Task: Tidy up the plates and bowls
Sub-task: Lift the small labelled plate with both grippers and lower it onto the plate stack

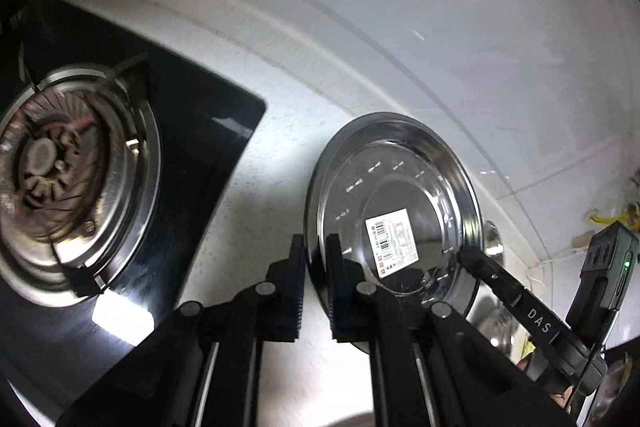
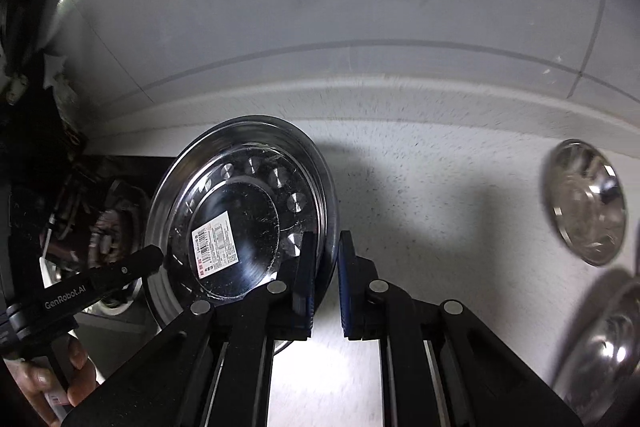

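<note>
A round steel plate with a white barcode sticker is held off the white counter between both grippers. My left gripper pinches its left rim, one finger on each side. My right gripper pinches the opposite rim of the same plate. The right gripper's finger also shows in the left wrist view, and the left gripper's finger in the right wrist view. A steel bowl and another steel dish lie on the counter to the right.
A black glass gas hob with a steel burner lies to the left. A white tiled wall runs along the back of the speckled counter. A steel item sits partly hidden behind the plate.
</note>
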Motion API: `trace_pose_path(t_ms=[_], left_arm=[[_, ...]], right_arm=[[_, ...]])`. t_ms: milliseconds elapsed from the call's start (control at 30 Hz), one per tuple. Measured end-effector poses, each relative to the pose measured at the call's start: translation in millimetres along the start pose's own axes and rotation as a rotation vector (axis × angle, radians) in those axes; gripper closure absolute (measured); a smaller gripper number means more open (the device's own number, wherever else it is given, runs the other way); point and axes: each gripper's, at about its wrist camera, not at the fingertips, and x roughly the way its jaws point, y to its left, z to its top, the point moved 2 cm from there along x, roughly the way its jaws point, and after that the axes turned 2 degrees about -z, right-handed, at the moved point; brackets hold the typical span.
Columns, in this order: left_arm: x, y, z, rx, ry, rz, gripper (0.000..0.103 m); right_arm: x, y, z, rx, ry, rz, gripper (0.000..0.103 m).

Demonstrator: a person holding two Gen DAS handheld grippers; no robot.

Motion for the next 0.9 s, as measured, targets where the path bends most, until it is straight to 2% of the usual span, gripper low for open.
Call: trace_pose_path(t_ms=[167,333,467,600,767,900], left_arm=[[-56.6,-21.1,-10.4,0.047,-0.019,-0.027,0.095],[-101.2,-46.9,-39.6,0.102,-0.026,-0.045,0.094],[-139.2,-67.4,-70.8,0.142,-0.041,-0.086,0.094],[-175.8,-80.3,-102.0,0.2,-0.055,-0.117,0.094],[-204.4,-86.2,-150.8,0.256,-0.051,-0.149,0.094],[-198.2,-76.0,-183.8,0.272,-0.014,-0.156,0.094]], right_arm=[[-55.4,7.6,-7.5,0.013,-0.032,-0.004,0.093],[-112.7,7.8,-23.3,0.014,-0.082,-0.015,0.093],[-161.7,22.0,-55.1,0.016,-0.141,-0.019,0.093],[-207.7,12.1,-85.6,0.026,-0.204,-0.023,0.093],[-230.7,2.0,-132.0,0.072,-0.232,-0.005,0.093],[-240.9,-1.0,-171.9,0.096,-0.237,-0.008,0.093]])
